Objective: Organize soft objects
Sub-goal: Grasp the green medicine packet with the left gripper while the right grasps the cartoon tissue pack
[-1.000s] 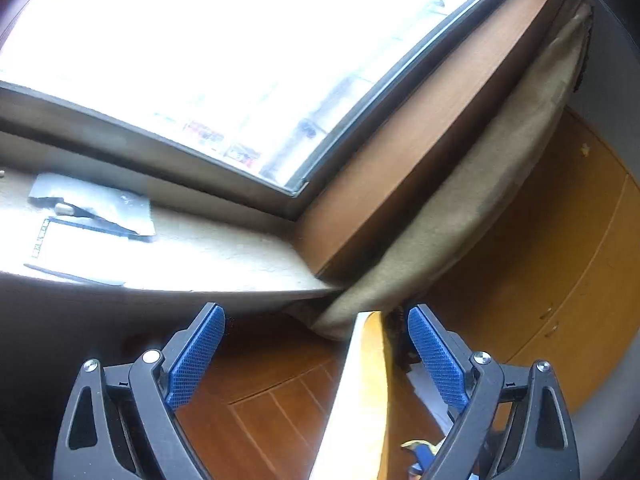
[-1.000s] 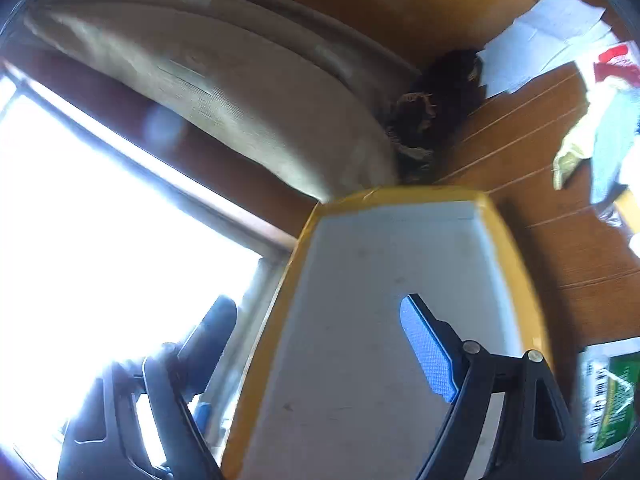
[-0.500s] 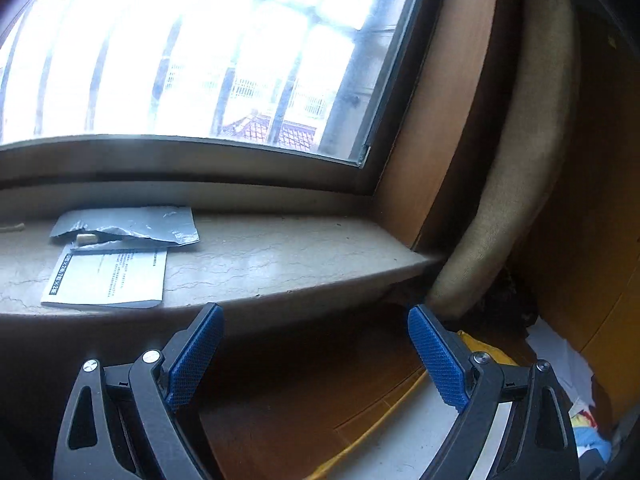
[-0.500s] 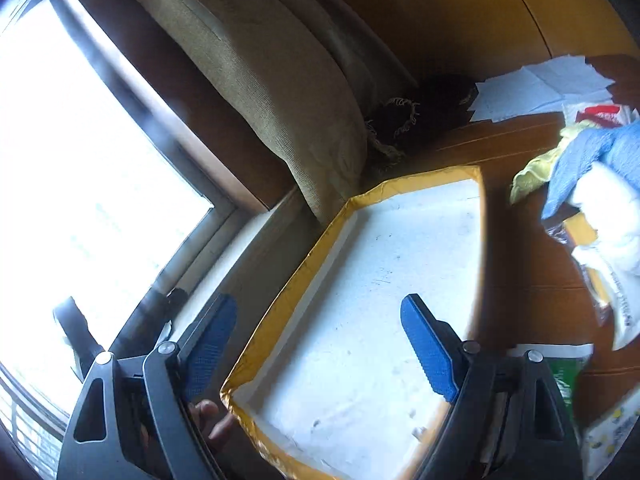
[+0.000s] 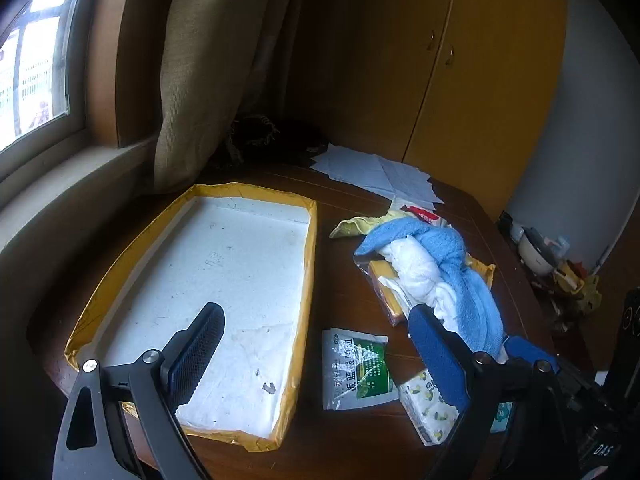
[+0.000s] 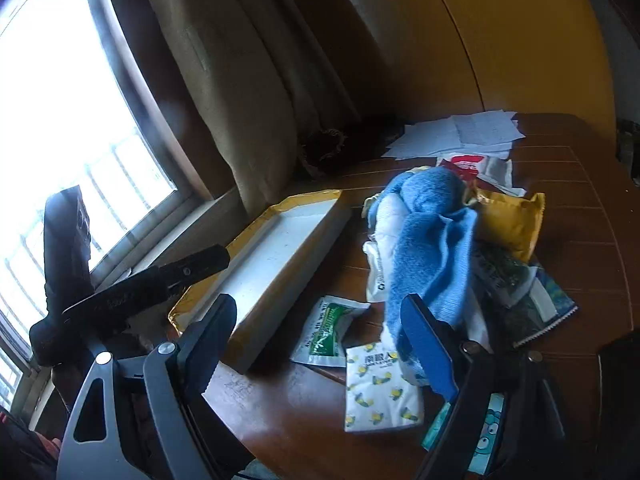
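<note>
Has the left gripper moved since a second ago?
Yes. The left gripper swung down and right, from facing the window to over the yellow-edged tray.

On the table [image 5: 344,312] I count one tray [image 5: 308,272] with a yellow rim, one blue towel [image 5: 460,264], one white cloth [image 5: 416,268] and one yellow cloth [image 5: 352,226]. I also see one green-and-white sachet [image 5: 354,368], one lemon-print tissue pack [image 5: 424,408], one yellow packet [image 6: 508,216] and a single spread of loose papers [image 5: 376,172], too overlapped to number.
</note>
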Demonstrator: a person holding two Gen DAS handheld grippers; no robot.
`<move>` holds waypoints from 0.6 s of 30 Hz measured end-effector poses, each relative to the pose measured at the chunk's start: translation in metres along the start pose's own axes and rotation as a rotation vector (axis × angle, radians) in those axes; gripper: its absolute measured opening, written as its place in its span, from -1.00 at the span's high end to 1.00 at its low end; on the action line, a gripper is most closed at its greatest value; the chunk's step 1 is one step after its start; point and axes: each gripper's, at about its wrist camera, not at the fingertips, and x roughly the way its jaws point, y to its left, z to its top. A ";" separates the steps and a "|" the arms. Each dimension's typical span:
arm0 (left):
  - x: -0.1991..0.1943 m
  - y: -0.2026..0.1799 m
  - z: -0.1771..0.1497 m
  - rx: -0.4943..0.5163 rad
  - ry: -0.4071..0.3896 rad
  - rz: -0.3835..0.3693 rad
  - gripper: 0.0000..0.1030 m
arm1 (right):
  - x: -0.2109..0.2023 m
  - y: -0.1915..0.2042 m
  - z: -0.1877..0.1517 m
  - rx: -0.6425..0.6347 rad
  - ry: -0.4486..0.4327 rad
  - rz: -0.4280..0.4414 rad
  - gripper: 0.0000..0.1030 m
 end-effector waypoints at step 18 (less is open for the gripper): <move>-0.003 -0.038 -0.034 0.160 0.152 -0.101 -0.85 | -0.039 -0.040 -0.018 -0.100 0.103 0.048 -0.63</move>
